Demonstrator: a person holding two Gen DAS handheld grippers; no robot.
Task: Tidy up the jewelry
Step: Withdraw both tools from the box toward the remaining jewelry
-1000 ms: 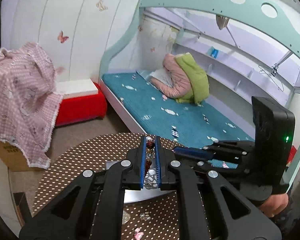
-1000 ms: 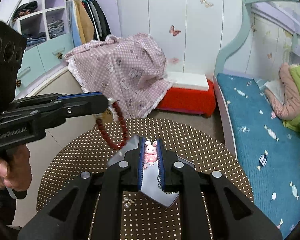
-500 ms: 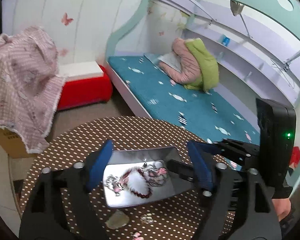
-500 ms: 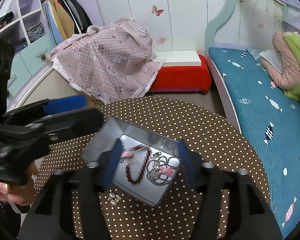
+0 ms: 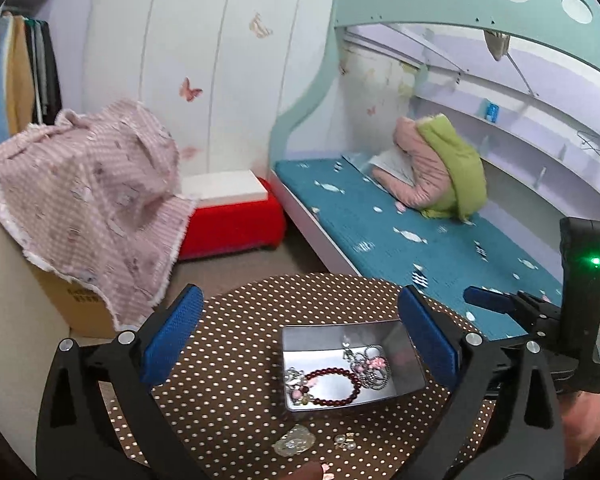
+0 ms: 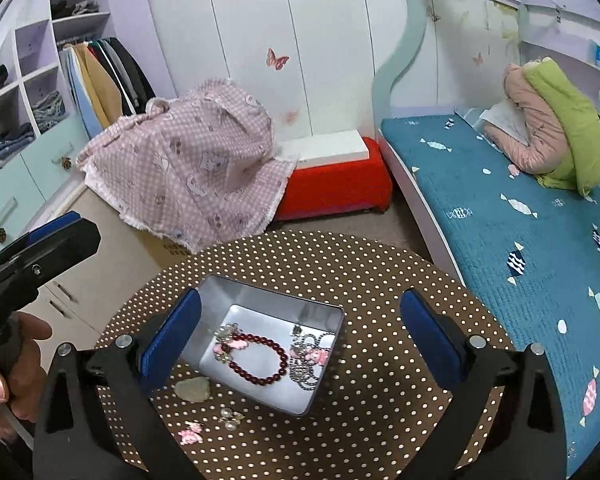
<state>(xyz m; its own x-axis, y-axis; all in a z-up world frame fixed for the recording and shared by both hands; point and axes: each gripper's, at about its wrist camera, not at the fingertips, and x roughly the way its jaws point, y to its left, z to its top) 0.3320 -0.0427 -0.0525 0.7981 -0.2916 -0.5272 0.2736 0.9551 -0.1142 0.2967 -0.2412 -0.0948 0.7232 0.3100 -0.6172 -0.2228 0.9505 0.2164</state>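
A silver tin (image 5: 340,330) (image 6: 260,292) stands on the round brown dotted table (image 5: 236,344) (image 6: 380,280). Inside lie a dark red bead bracelet (image 5: 340,386) (image 6: 260,358), silver chains with pink charms (image 5: 370,366) (image 6: 310,358) and a pink bunny charm (image 6: 230,344). My left gripper (image 5: 300,308) and my right gripper (image 6: 300,304) hover over the tin. Their jaws are opening wide, with nothing between the pads. In front of the tin lie a pale stone piece (image 6: 193,389) (image 5: 294,444), pearl earrings (image 6: 230,418) (image 5: 344,440) and a small pink charm (image 6: 190,436).
A bed with a teal cover (image 6: 500,208) runs along the right. A red bench (image 6: 332,192) and a pink checked cloth (image 6: 188,176) over a cardboard box stand beyond the table. A wardrobe with shelves (image 6: 28,100) is at the left.
Both grippers were shut, the left on the red bracelet, the right on the pink bunny charm. Both have opened wide, and those pieces now lie in the tin.
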